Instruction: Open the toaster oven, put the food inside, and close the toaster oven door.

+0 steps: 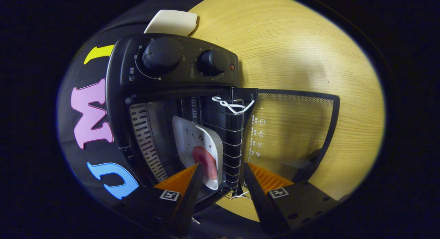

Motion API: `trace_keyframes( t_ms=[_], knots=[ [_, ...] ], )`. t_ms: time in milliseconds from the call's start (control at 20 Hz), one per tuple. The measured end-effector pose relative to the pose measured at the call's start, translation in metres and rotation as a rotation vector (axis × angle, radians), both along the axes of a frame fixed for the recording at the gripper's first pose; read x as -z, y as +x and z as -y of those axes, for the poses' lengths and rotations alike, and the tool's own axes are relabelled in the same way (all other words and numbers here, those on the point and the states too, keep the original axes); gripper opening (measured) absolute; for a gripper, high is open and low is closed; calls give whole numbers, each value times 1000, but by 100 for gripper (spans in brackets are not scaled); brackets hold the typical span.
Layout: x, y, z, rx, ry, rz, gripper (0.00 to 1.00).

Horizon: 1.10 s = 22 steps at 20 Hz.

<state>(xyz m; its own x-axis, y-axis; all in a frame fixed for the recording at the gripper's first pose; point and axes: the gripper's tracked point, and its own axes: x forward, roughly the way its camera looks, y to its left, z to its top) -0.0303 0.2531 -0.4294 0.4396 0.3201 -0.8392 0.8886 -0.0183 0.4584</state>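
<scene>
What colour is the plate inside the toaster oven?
White with small dark specks, seen in the gripper view: plate, just ahead of the open tongs.

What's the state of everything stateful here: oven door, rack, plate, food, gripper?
toaster oven: open
glass door: swung fully open, lying over the wooden table
wire rack: inside the cavity, carrying the plate
white plate: inside the oven, on the rack
pink food: on the plate
gripper: open, holding nothing, fingers just ahead of the oven mouth
</scene>
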Motion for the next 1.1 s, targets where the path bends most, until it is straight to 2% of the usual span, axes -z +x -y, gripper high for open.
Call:
trace_keyframes(
  t_ms=[50,150,300,450,600,800,900,1100],
  knots=[
    [-1,-4,0,-29,-1,4,94],
    [-9,-12,1,-97,-6,24,98],
    [-24,-23,-5,-246,4,75,99],
    [-45,-34,-3,-410,-56,154,98],
    [-54,-51,-3,-591,-134,190,99],
    [-53,-78,7,-867,-301,228,98],
    [-50,-93,5,-957,-329,228,99],
    [-39,-122,1,-1084,-369,204,99]
  ],
)
